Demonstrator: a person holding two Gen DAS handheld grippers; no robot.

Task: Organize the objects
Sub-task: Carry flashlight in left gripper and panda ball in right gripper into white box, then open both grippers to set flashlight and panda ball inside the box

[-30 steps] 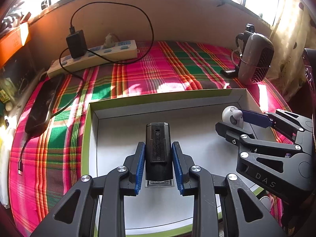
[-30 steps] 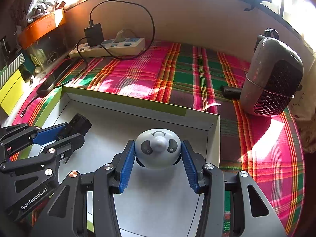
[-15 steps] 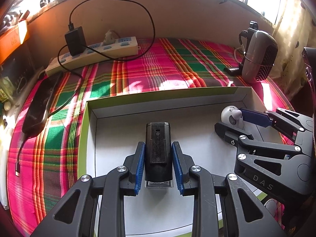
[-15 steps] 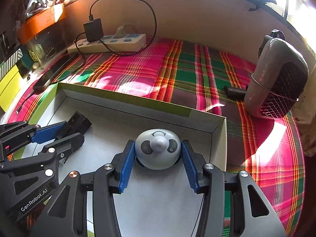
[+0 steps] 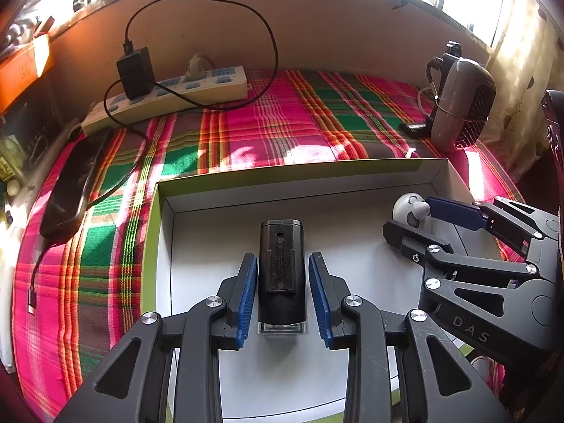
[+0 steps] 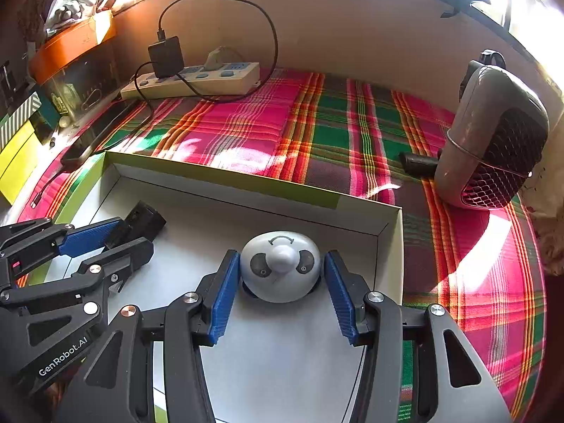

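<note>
A white shallow box with green rim (image 5: 165, 211) (image 6: 225, 172) lies on a plaid cloth. A black oblong device (image 5: 281, 268) lies on the box floor between the fingers of my left gripper (image 5: 281, 264), with small gaps on both sides; the jaws are open. It also shows in the right wrist view (image 6: 146, 220). A grey panda-faced round gadget (image 6: 281, 264) sits in the box's right corner between the fingers of my right gripper (image 6: 281, 264), which have parted from it. The gadget also shows in the left wrist view (image 5: 410, 208).
On the cloth behind the box lie a white power strip (image 5: 169, 93) with a black charger and cable, a black phone (image 5: 72, 183) at the left, and a grey mesh-fronted fan (image 6: 493, 141) at the right. A wall runs close behind.
Both grippers have opened slightly: the black device and the panda gadget now rest on the box floor with gaps beside the pads. Both grippers pulled back a little.
</note>
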